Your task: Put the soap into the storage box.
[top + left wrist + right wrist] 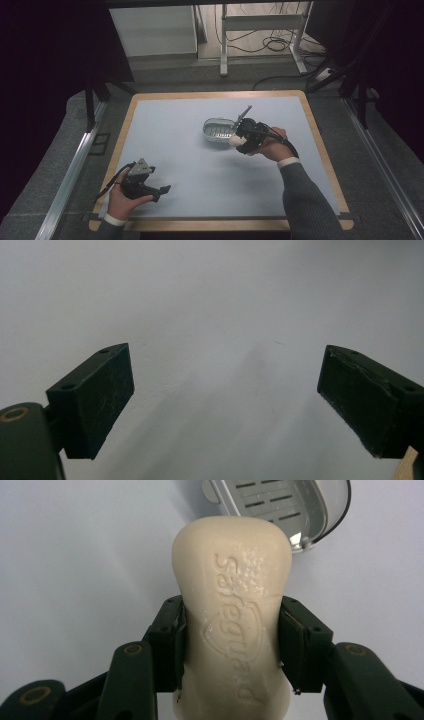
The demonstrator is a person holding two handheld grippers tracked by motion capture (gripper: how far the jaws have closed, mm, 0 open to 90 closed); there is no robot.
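A cream soap bar [232, 625] with raised lettering is squeezed between the two black jaws of my right gripper [231, 645], which is shut on it. In the high view the right gripper [237, 140] holds the pale soap bar [235, 141] right next to a clear soap box [218, 129] with a slotted grey insert and a raised lid [244, 114]. The soap box [285, 505] lies just past the bar's far end. My left gripper [161, 192] rests near the table's front left, open with nothing in it; in its own view the left gripper [225, 395] has jaws spread wide over bare mat.
A pale blue mat [200, 165] covers the wooden-edged table [320, 145]. Beyond the far edge stand a white desk frame [260, 25] and loose cables [275, 45] on the floor. Dark metal rails [70, 175] run along both sides.
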